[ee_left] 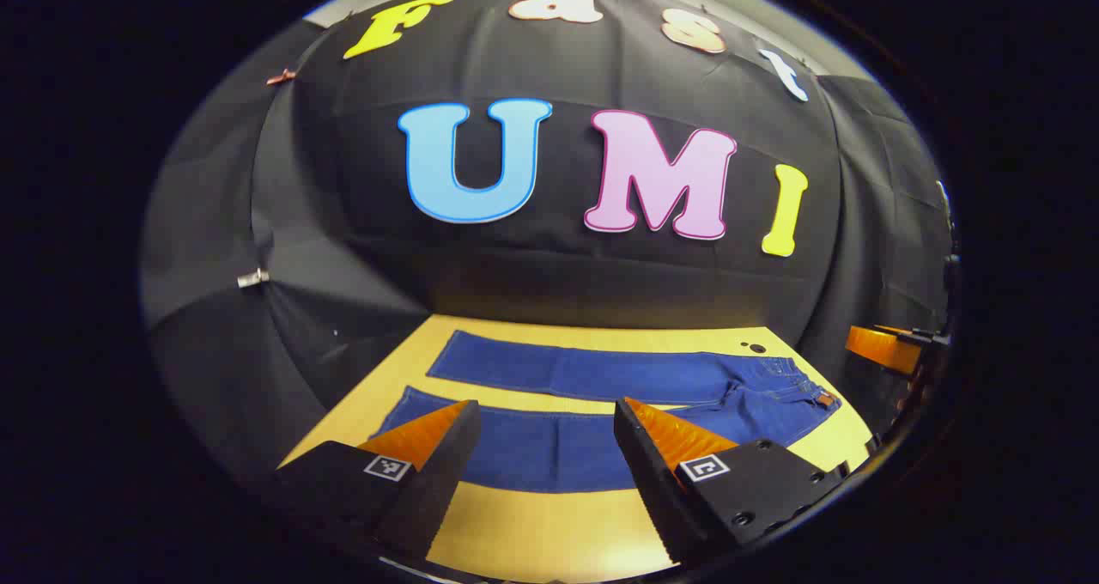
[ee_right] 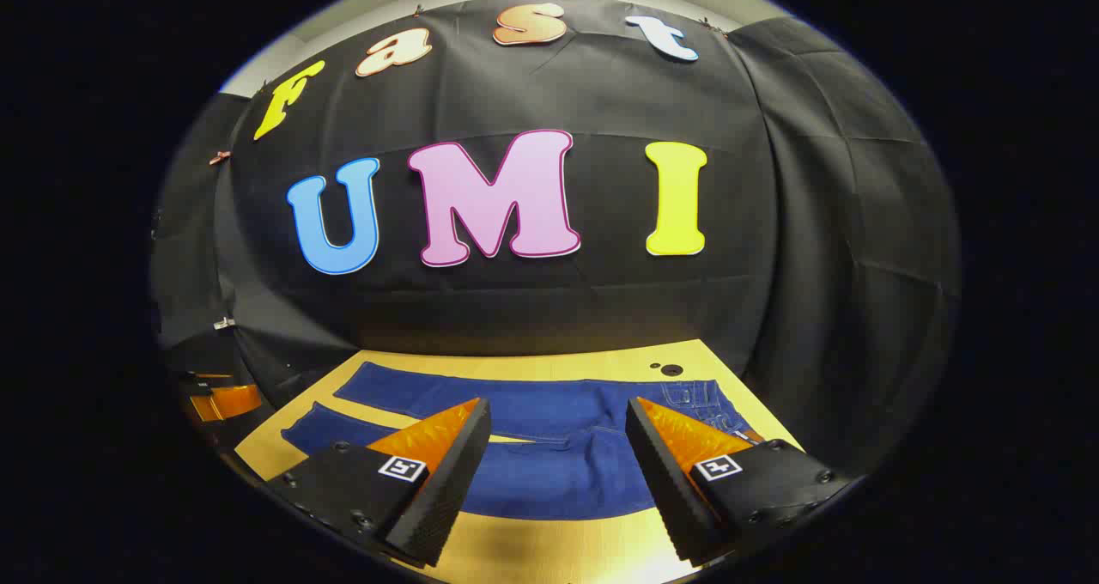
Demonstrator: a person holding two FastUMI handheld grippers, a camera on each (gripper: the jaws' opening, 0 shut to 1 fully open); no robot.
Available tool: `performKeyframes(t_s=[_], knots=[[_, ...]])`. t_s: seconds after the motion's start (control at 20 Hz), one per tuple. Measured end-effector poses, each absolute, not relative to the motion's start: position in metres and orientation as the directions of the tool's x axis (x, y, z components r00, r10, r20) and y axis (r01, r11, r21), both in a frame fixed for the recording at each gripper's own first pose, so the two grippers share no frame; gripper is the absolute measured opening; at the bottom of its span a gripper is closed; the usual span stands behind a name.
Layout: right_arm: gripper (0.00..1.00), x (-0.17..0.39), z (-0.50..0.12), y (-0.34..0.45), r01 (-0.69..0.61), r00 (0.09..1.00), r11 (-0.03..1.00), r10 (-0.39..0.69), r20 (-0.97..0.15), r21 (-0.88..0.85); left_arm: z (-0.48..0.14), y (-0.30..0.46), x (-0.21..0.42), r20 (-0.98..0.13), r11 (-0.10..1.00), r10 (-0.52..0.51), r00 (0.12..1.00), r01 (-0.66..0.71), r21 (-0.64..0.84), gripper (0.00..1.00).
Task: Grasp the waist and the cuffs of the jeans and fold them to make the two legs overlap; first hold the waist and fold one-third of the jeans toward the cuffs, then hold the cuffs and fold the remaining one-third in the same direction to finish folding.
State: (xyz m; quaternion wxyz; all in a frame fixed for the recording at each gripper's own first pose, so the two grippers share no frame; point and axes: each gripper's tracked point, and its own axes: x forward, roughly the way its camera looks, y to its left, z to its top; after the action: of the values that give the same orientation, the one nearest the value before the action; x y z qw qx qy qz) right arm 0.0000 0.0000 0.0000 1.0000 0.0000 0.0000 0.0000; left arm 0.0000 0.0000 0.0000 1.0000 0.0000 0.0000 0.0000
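One pair of dark blue denim jeans lies spread flat on the pale yellow wooden tabletop, its long axis running side to side across both views. The waist points to the right and the cuffs to the left; the two legs lie parallel, one nearer and one farther, with a narrow strip of bare table between them. Paler stitching runs along the seams, and pocket stitching shows near the waist in the right gripper view.

In the left gripper view, the left gripper, black with ribbed orange wedge-shaped pads and a small square marker on each finger, hangs above the near leg, its fingers spread wide with nothing between them. The near leg's cloth shows in the gap, and the cuffs lie to the left of it. At the right edge of this view the orange part of the other gripper shows, near the waist end.

In the right gripper view, the right gripper, of the same black and orange build, hovers over the upper legs and seat of the jeans, fingers likewise wide apart and empty, the waist just to its right. Two small dark round marks sit on the tabletop beyond the waist.
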Motion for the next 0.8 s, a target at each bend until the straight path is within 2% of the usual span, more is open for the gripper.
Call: performKeyframes(t_s=[0.2,0.25,0.4,0.55,0.6,0.7,0.75,0.8], knots=[[0.97,-0.01,-0.009,-0.016,0.03,0.999,0.999,-0.031,-0.02,-0.034,-0.005,-0.003,0.001,-0.008,1.0,-0.009,1.0,0.009,0.002,0.97],[0.97,-0.012,-0.01,-0.018,0.034,0.999,0.999,-0.035,-0.023,-0.036,-0.004,-0.002,0.0,-0.004,1.0,-0.013,1.0,0.013,0.01,0.94],[0.97,-0.018,-0.009,-0.025,0.052,0.998,0.998,-0.052,-0.017,-0.038,-0.001,-0.002,0.005,0.005,0.999,-0.022,1.0,0.022,0.026,0.98],[0.96,-0.024,-0.003,-0.029,0.064,0.998,0.997,-0.064,0.002,-0.044,0.007,-0.006,0.011,0.022,0.999,-0.03,0.999,0.029,0.021,0.97],[0.96,-0.026,-0.002,-0.03,0.069,0.998,0.996,-0.069,0.007,-0.047,0.009,-0.006,0.012,0.031,0.999,-0.029,0.999,0.029,0.031,0.94],[0.96,-0.03,0.0,-0.035,0.079,0.997,0.996,-0.078,0.016,-0.05,0.017,0.002,0.017,0.059,0.998,-0.011,0.998,0.007,0.059,0.97],[0.97,-0.032,0.0,-0.036,0.081,0.997,0.995,-0.081,0.017,-0.052,0.022,0.006,0.019,0.068,0.998,-0.007,0.998,0.003,0.061,0.94],[0.97,-0.034,0.0,-0.037,0.084,0.996,0.995,-0.083,0.017,-0.053,0.024,0.008,0.019,0.076,0.998,-0.01,0.997,0.005,0.059,0.97]])
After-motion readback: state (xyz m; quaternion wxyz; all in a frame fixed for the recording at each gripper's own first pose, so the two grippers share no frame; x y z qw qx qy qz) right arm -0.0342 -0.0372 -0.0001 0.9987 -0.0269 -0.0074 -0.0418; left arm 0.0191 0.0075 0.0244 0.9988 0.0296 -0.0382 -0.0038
